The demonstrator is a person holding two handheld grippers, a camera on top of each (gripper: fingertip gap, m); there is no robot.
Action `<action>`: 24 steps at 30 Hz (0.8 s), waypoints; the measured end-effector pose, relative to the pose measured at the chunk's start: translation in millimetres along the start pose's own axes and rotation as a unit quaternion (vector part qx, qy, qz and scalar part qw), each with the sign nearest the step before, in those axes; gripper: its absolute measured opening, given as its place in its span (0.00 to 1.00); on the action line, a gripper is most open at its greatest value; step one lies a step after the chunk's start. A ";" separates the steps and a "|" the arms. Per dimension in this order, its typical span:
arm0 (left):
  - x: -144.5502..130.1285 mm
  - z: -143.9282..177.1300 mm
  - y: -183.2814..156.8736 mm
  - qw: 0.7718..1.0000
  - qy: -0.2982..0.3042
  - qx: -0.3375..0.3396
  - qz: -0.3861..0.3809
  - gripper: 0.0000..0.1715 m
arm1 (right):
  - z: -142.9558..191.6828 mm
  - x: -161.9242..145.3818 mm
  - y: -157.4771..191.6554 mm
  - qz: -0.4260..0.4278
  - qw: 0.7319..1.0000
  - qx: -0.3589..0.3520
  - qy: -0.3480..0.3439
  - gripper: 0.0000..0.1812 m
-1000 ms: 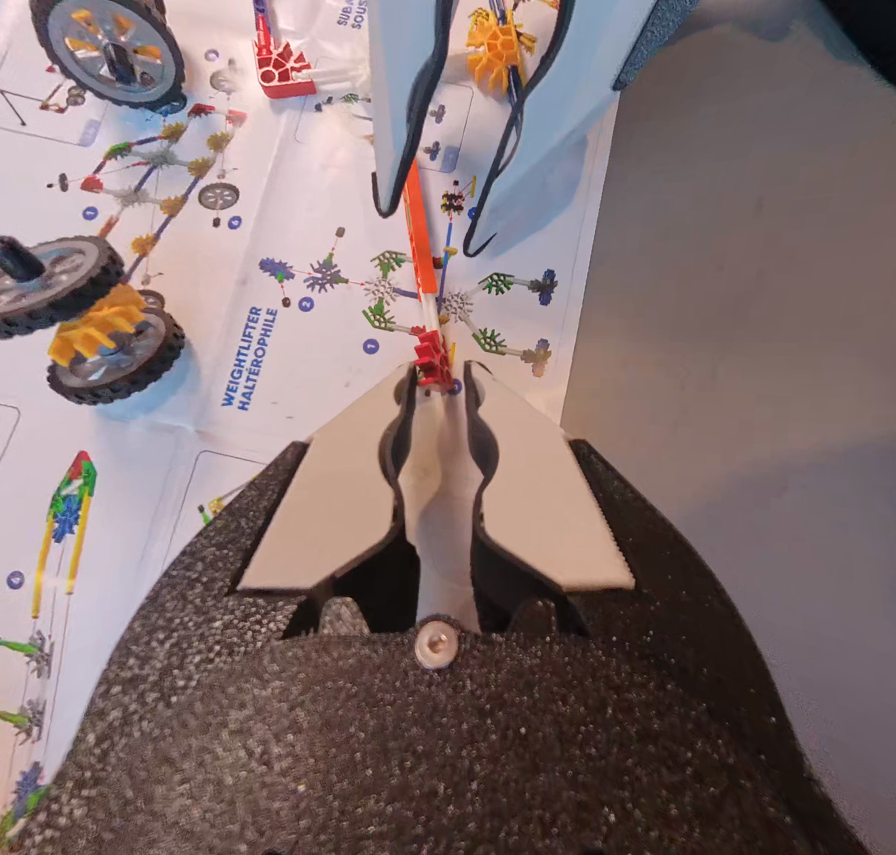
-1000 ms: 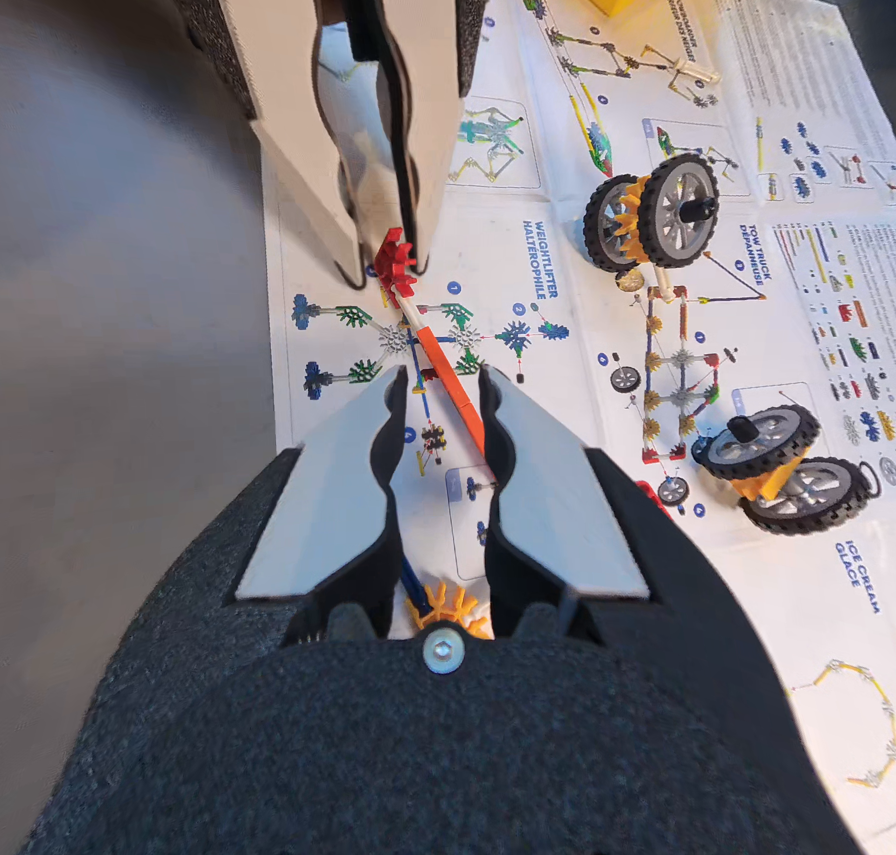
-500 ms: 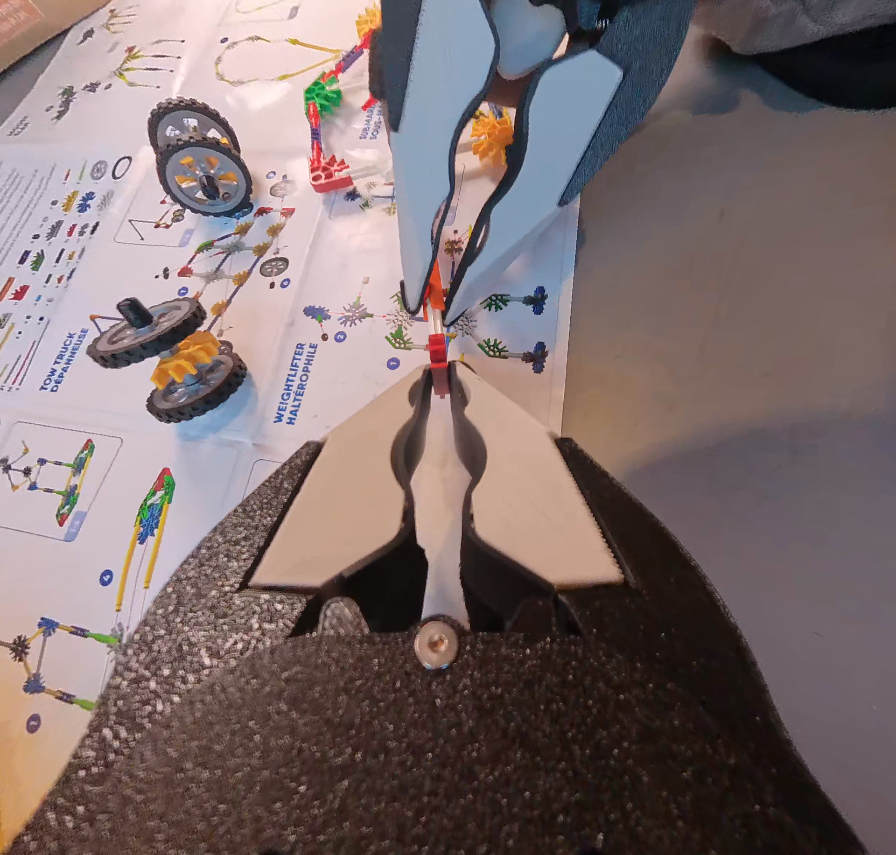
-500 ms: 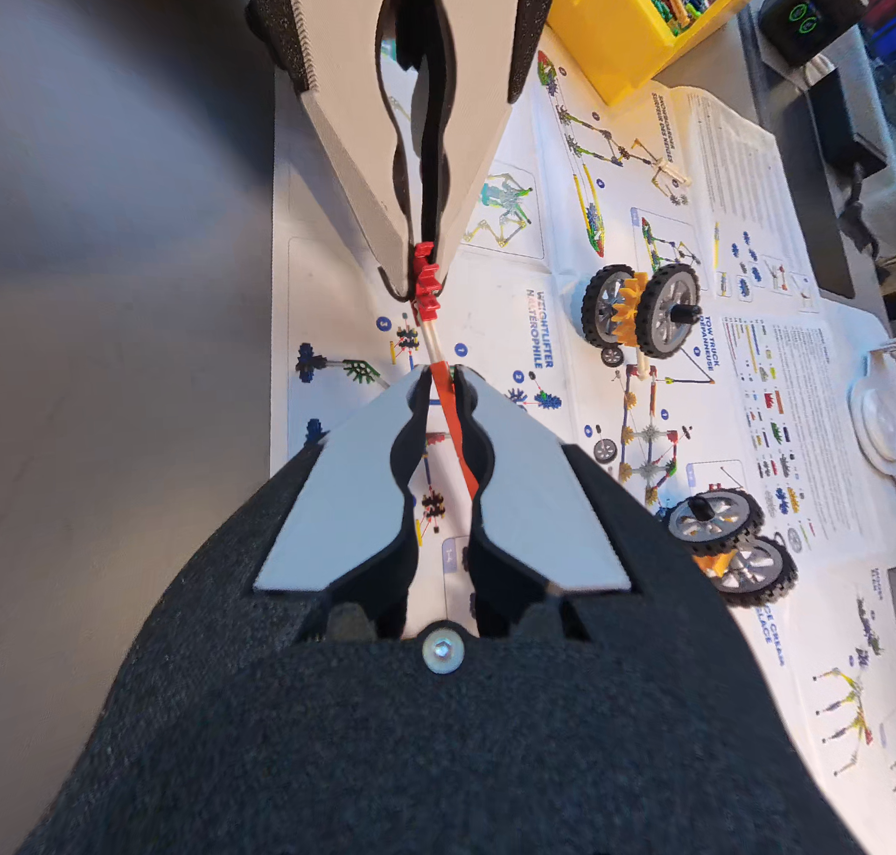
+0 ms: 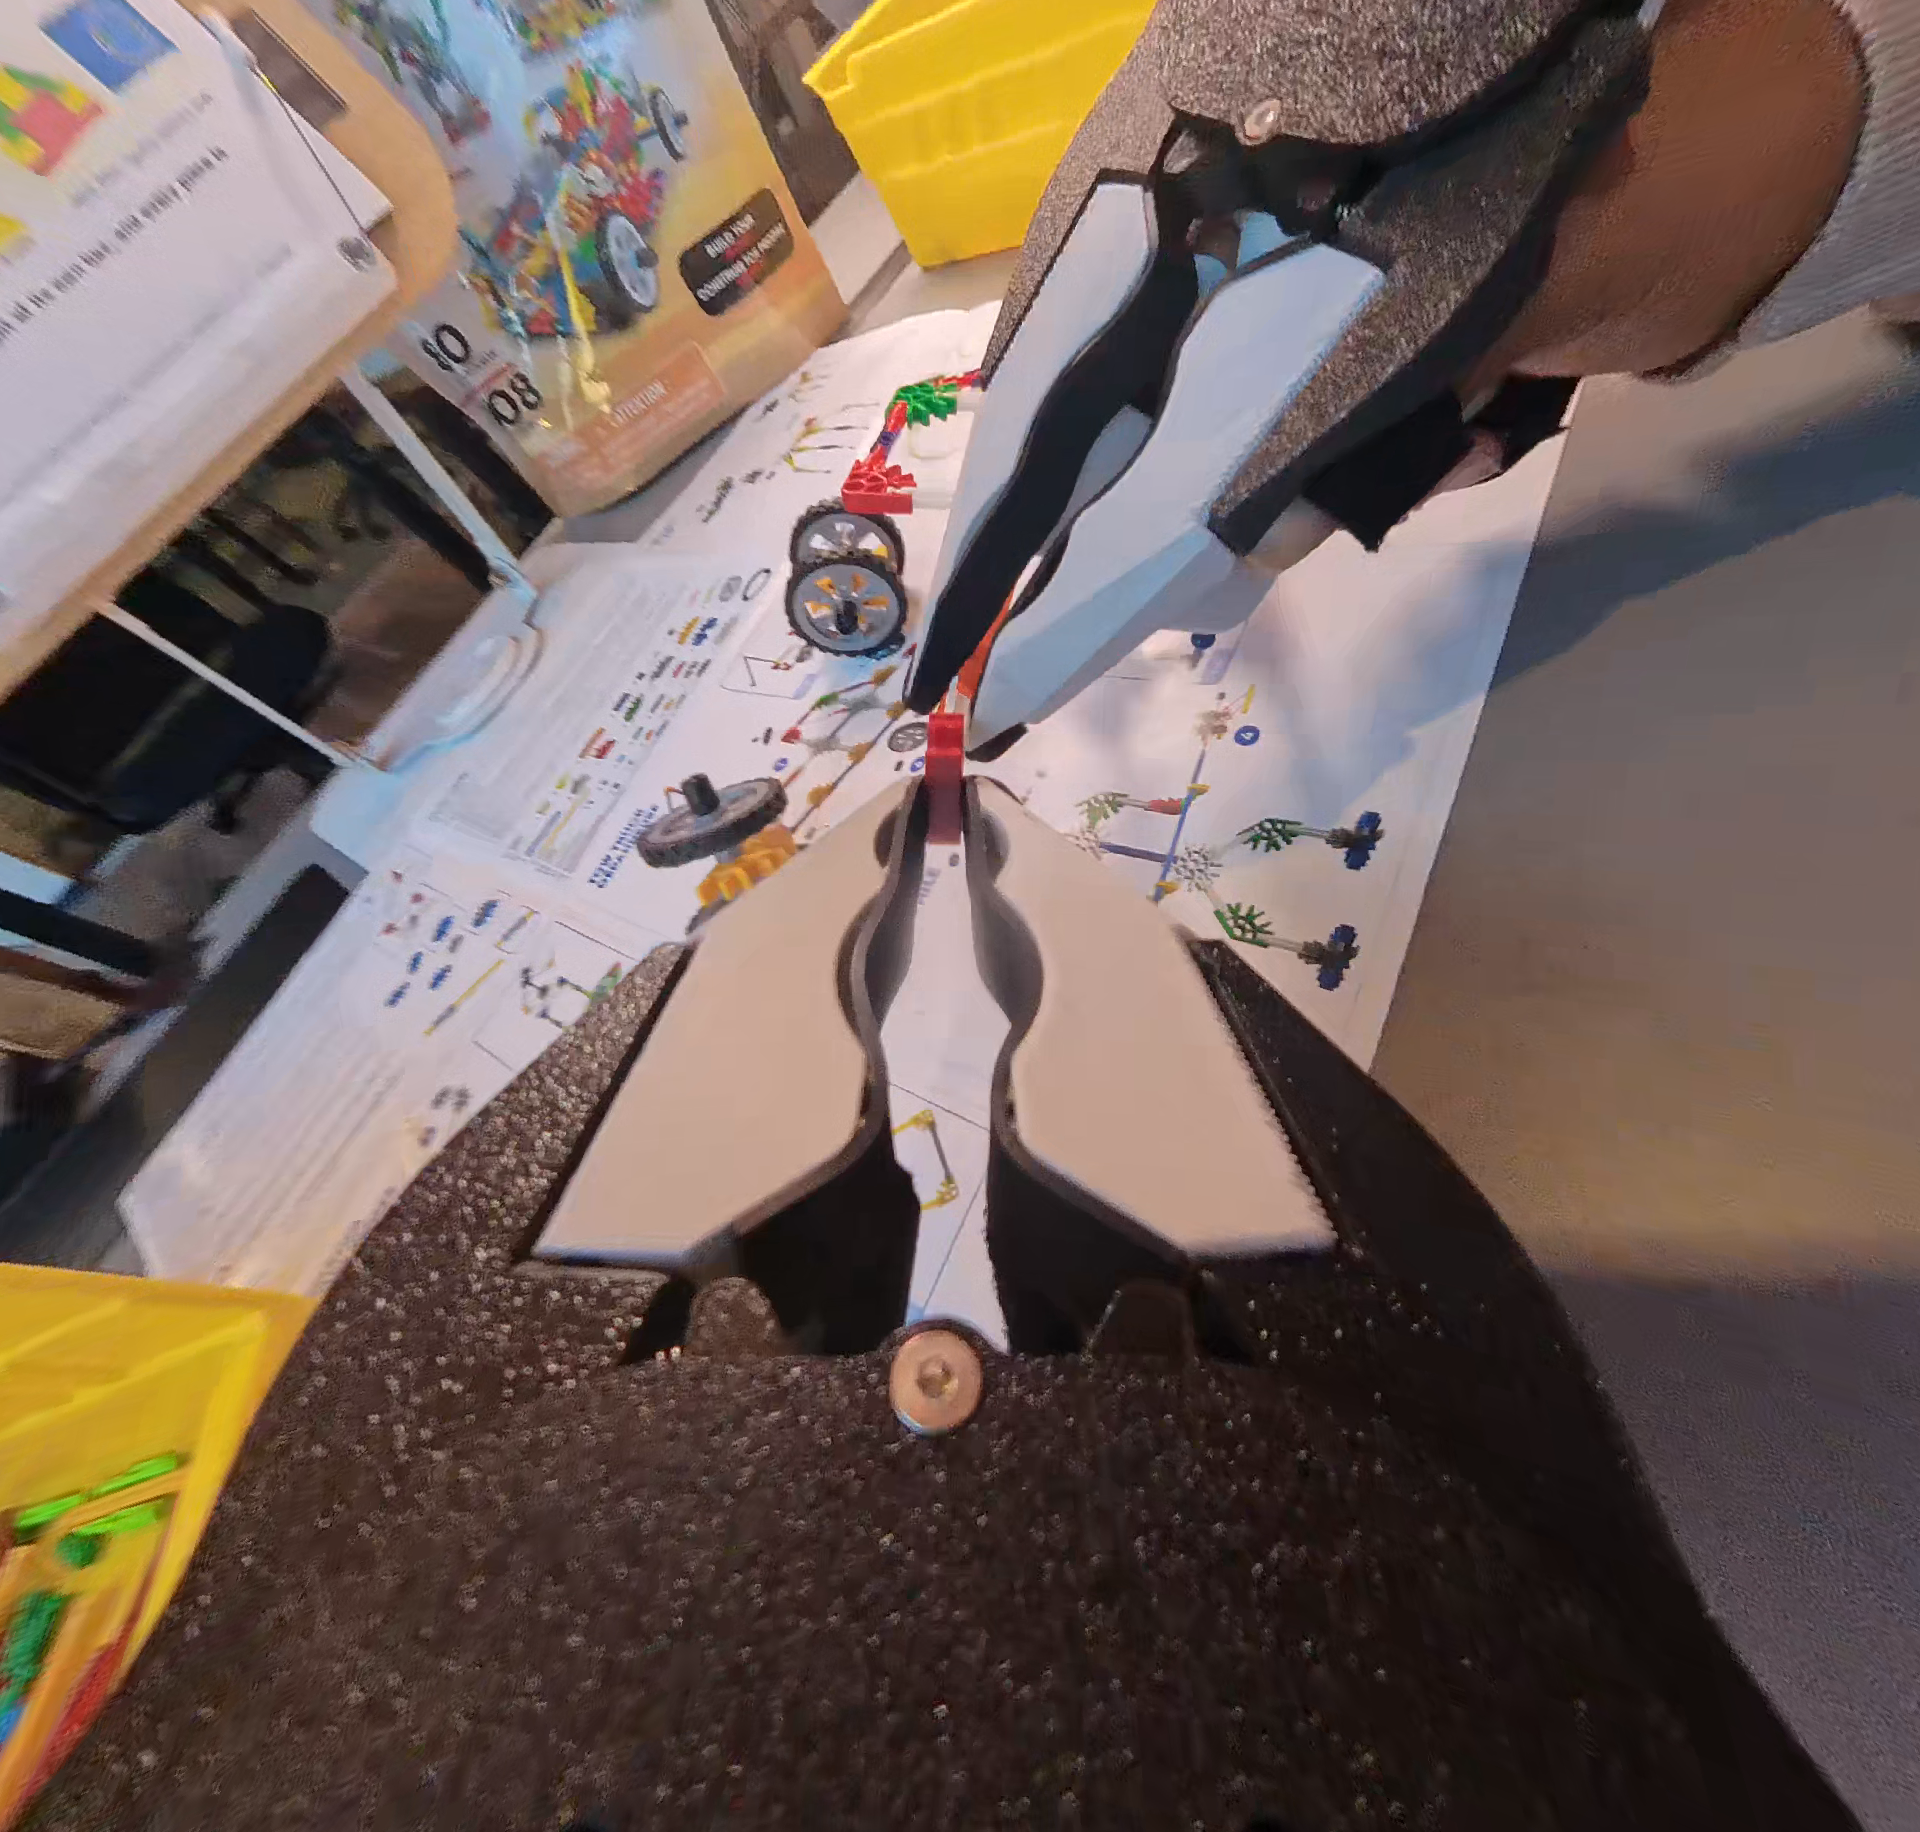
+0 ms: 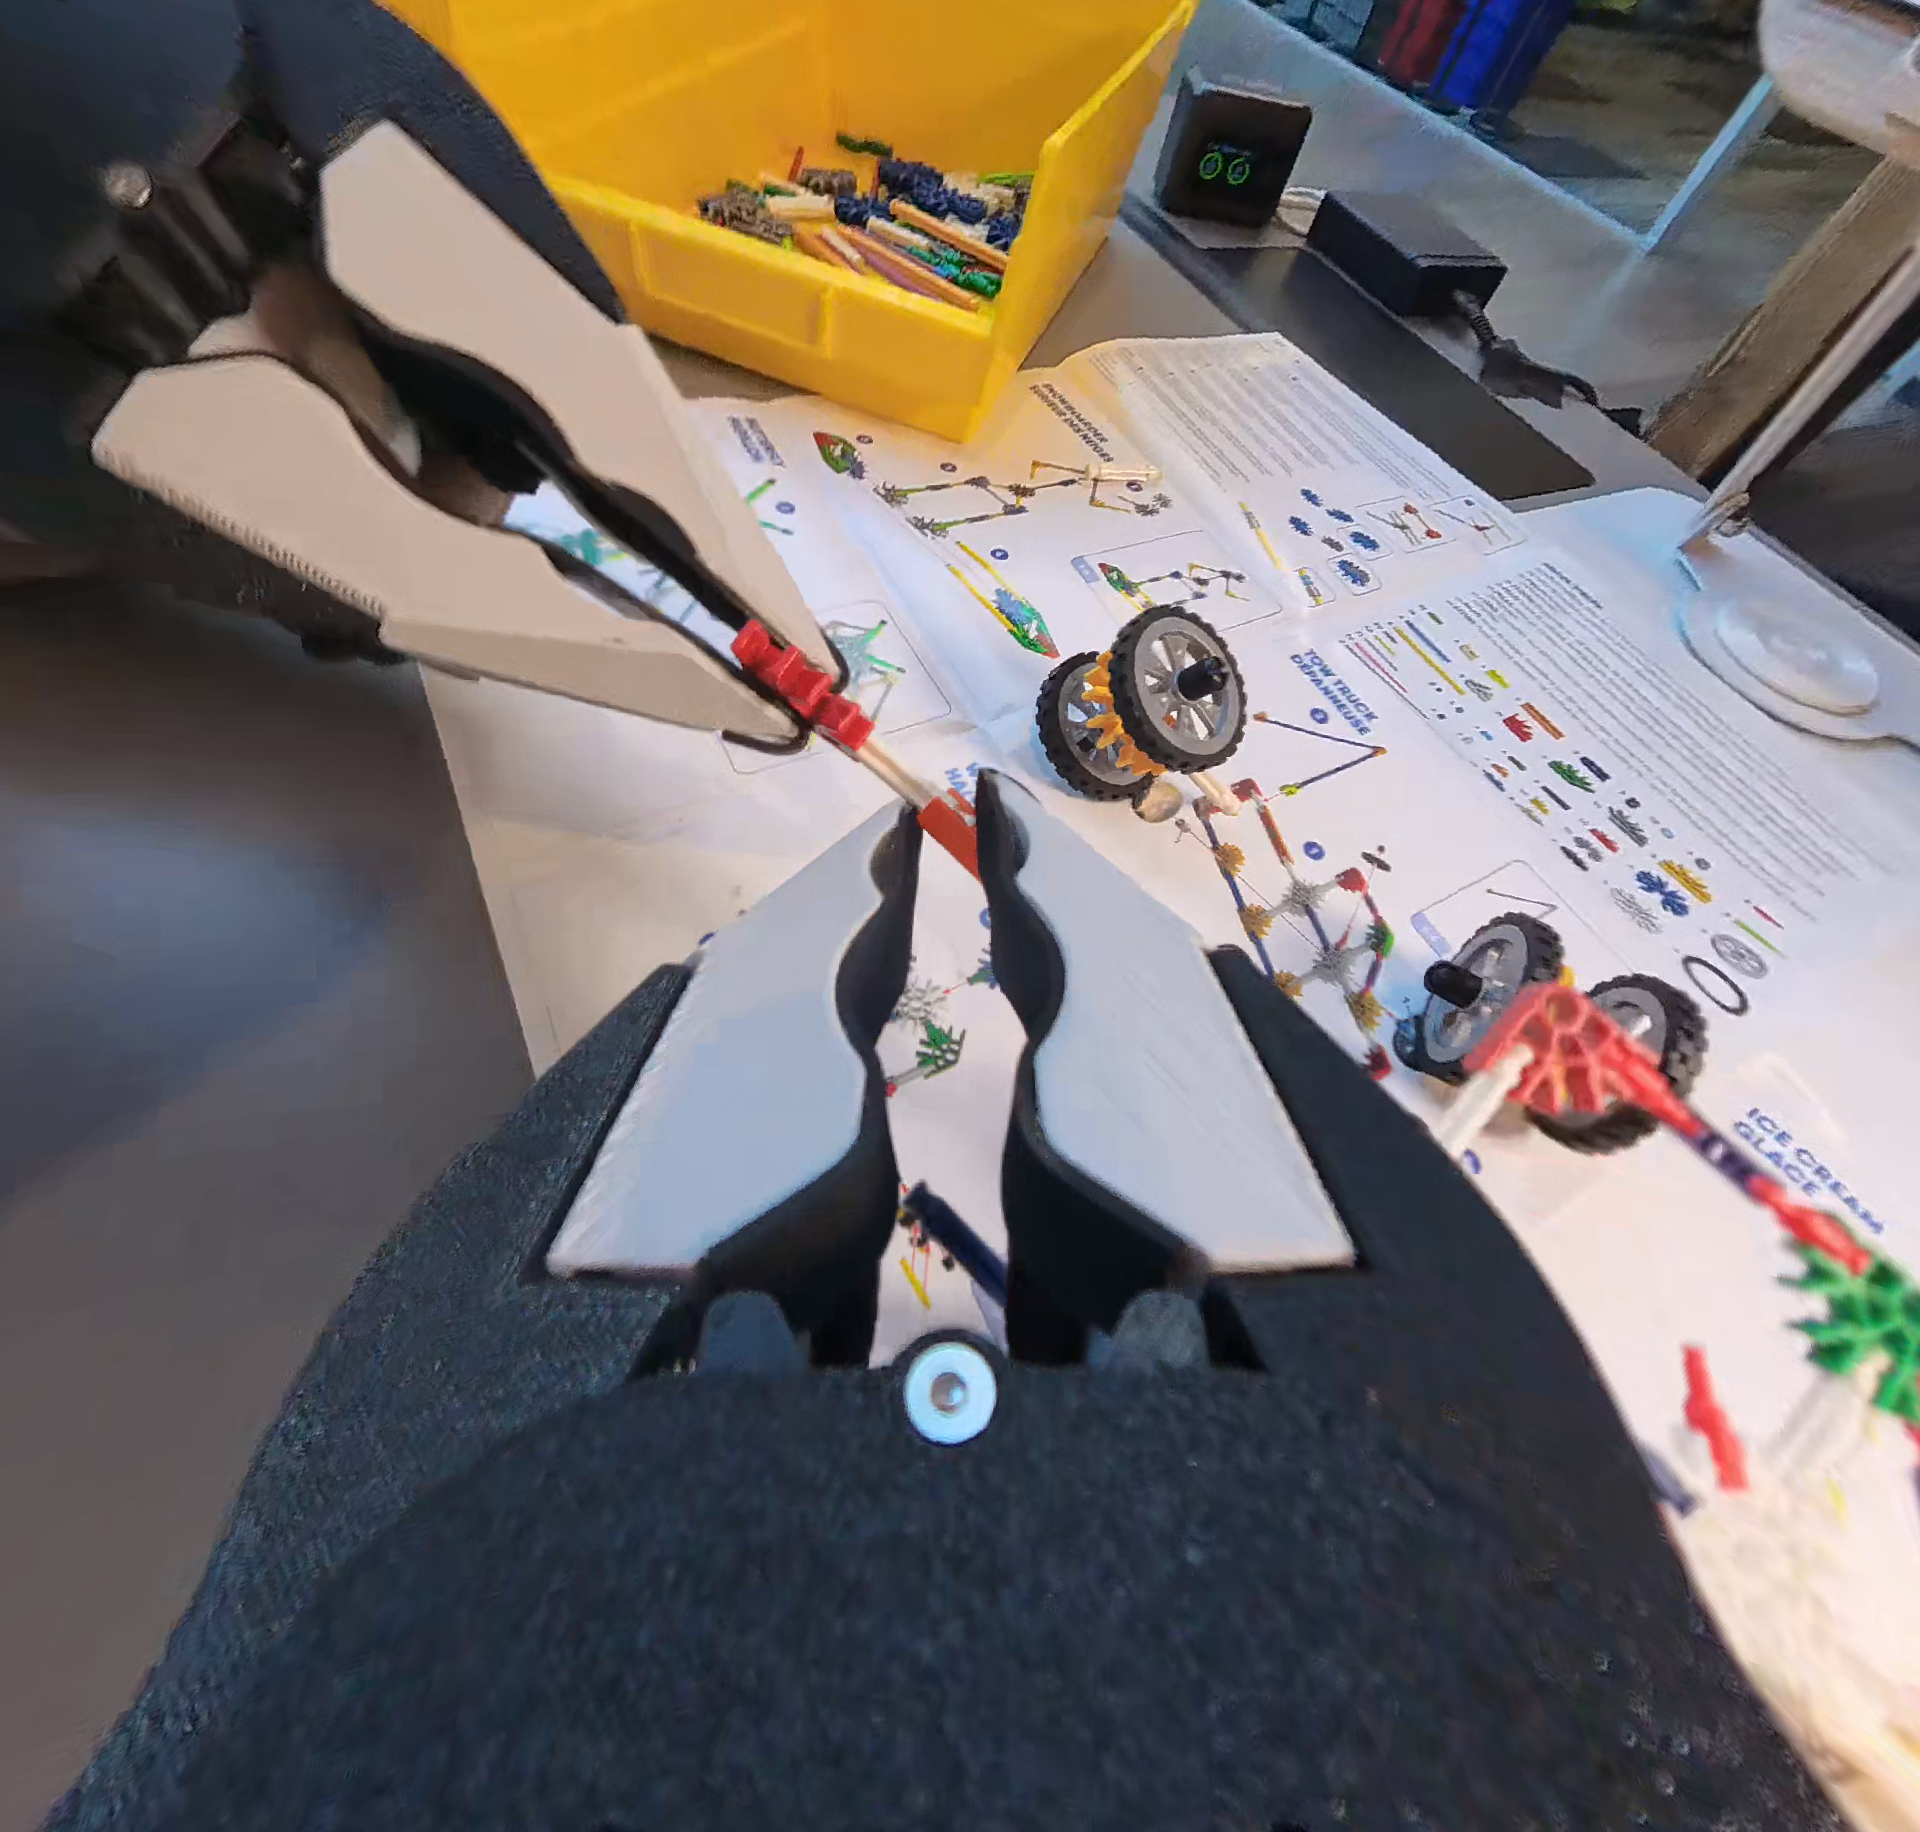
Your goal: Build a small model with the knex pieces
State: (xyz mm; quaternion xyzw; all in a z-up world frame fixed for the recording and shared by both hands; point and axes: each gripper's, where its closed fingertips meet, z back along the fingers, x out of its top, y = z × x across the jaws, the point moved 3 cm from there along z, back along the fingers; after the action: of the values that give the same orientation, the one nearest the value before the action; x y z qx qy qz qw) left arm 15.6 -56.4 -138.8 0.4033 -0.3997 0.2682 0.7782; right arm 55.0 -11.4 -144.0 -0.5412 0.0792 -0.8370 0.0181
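My left gripper (image 5: 943, 795) is shut on a red toothed connector (image 5: 943, 774) at one end of a thin rod assembly. My right gripper (image 6: 948, 795) is shut on the orange rod (image 6: 951, 826) of the same assembly, a short white rod (image 6: 883, 766) joining the two parts. Both hold it above the white instruction sheet (image 6: 1455, 660). In the left wrist view the right gripper (image 5: 951, 717) comes down from above onto the orange rod (image 5: 977, 665). In the right wrist view the left gripper (image 6: 795, 717) holds the red connector (image 6: 800, 686) from the left.
Two wheel pairs (image 6: 1143, 707) (image 6: 1538, 1013) lie on the sheet, plus a red and green piece (image 6: 1590, 1055). A yellow bin (image 6: 831, 151) of small parts stands behind. A printed cardboard box (image 5: 613, 224) and another yellow bin (image 5: 987, 68) stand at the back. Bare grey tabletop (image 5: 1662, 847) lies to the right. The tips of both grippers are at nearly the same place.
Both grippers have lifted the rod assembly off the sheet and tilted up, so more of the room shows. The grip on each end is unchanged from half a second ago.
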 end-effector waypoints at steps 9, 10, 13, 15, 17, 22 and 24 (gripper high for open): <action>13.1 1.7 -5.9 0.996 -0.027 0.022 -0.087 0.02 | 9.9 2.1 0.7 -0.036 0.999 0.014 -0.025 0.03; 14.2 3.4 -5.4 0.998 -0.040 -0.008 -0.052 0.02 | 10.7 1.6 3.0 -0.028 0.999 0.029 -0.022 0.04; 16.3 9.3 -3.3 0.990 -0.075 -0.100 0.062 0.02 | 15.1 3.4 10.6 0.042 0.997 0.054 -0.021 0.05; 16.4 10.7 -1.0 0.979 -0.084 -0.136 0.126 0.02 | 16.5 5.4 13.2 0.095 0.994 0.045 -0.013 0.05; 18.3 12.3 -0.5 0.967 -0.093 -0.167 0.169 0.02 | 18.8 8.2 16.1 0.142 0.989 0.043 -0.010 0.05; 21.2 16.2 -5.2 0.929 -0.098 -0.260 0.245 0.02 | 20.5 10.3 33.0 0.178 0.980 0.091 -0.002 0.01; 21.8 20.3 -3.7 0.905 -0.112 -0.296 0.284 0.02 | 23.2 14.9 38.3 0.144 0.982 0.121 -0.021 0.01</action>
State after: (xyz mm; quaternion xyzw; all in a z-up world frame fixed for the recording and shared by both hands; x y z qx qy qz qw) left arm 21.8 -73.3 -114.9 0.0509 -0.6425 0.3001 0.7032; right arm 67.8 -53.6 -127.1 -0.5356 0.0538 -0.8172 0.2058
